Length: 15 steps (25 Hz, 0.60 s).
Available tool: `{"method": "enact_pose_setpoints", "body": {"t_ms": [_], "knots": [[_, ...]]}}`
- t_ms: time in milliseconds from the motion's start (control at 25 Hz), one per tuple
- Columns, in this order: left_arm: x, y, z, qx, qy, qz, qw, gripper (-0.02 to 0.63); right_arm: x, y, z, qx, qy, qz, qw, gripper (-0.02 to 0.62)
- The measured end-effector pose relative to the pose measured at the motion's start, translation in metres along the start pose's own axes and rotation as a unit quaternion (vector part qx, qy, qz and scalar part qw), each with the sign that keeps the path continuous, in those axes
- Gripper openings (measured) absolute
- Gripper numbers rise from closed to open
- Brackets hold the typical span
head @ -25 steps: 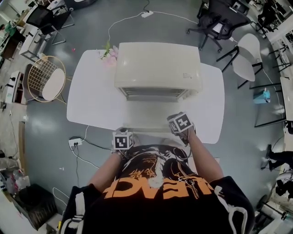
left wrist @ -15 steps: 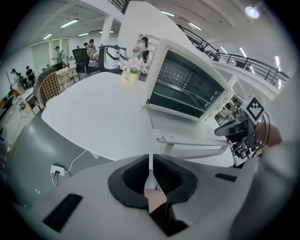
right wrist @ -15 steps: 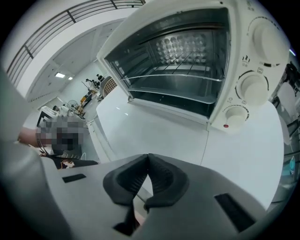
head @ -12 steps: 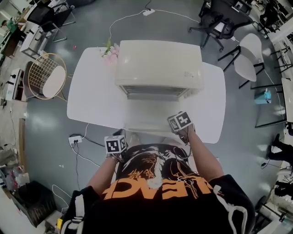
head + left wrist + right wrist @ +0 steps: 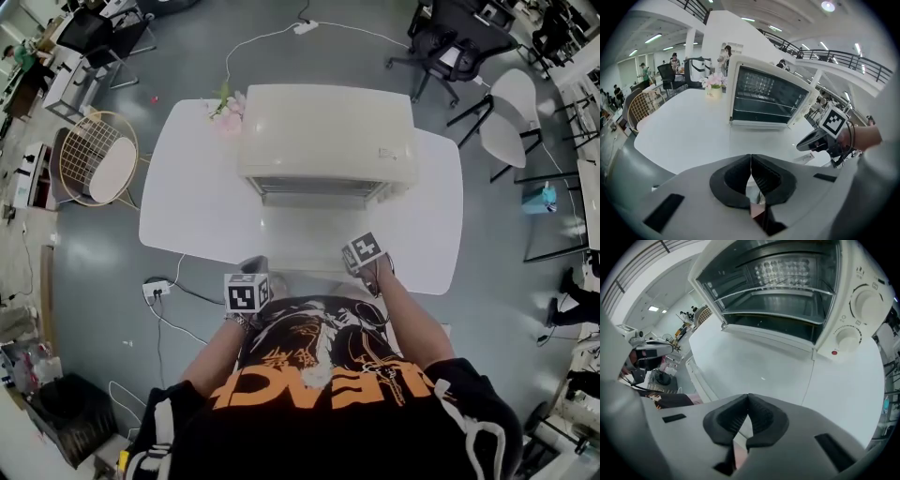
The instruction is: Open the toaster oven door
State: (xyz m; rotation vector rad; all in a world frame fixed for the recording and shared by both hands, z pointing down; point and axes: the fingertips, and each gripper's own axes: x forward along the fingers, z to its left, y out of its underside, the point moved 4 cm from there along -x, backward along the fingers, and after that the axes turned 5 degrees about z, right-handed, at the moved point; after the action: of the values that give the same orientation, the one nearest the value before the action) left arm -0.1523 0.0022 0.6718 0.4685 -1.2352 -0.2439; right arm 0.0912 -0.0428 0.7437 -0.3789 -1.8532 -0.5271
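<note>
The toaster oven (image 5: 326, 136) is set at the middle of the white table (image 5: 192, 197), toward its 12 o'clock edge; its door (image 5: 314, 239) is found let down flat, reaching from the oven's mouth toward 6 o'clock and stopping just short of the table's near edge. In the right gripper view the cavity is laid open, a wire rack (image 5: 778, 291) is seen across it, and two round knobs (image 5: 867, 301) are stacked on the panel at 3 o'clock of the opening.

The right gripper (image 5: 748, 397) is held over the door's 5 o'clock corner, pointed steeply down; its jaws are pressed together at the tips and nothing is pinched; whether the door is touched cannot be told. The left gripper (image 5: 750, 157) is held at 7 o'clock of the door, by the table's near edge; its jaws have just been closing and are now pressed together with nothing between them.

Bare tabletop is left at 9 o'clock and at 3 o'clock of the oven, the wider stretch at 9; pink flowers (image 5: 223, 111) are placed at the oven's 11 o'clock corner.

Grey floor is seen all round the table; a gold wire chair (image 5: 94, 161) is stood at 9 o'clock, a white chair (image 5: 506, 117) at 2 o'clock, a black office chair (image 5: 441, 47) at 1 o'clock, and a power strip (image 5: 156, 290) is laid at 7 o'clock.
</note>
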Motion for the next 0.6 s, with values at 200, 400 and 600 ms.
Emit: {"method": "enact_pose_setpoints", "body": {"t_ms": [200,400,600], "knots": [[0.002,-0.014,-0.015,0.013,0.018,-0.004,0.9997,0.021,0.011,0.003,-0.002,0.008,0.012,0.010,1.000,0.014],[0.006,-0.023,-0.022,0.024,0.026,-0.003,0.9994,0.021,0.011,0.003,-0.001,0.001,0.024,0.006,1.000,0.014],[0.010,-0.025,-0.030,0.037,0.034,0.002,0.9987,0.021,0.011,0.003,0.000,-0.004,0.041,0.004,0.999,0.014]]}}
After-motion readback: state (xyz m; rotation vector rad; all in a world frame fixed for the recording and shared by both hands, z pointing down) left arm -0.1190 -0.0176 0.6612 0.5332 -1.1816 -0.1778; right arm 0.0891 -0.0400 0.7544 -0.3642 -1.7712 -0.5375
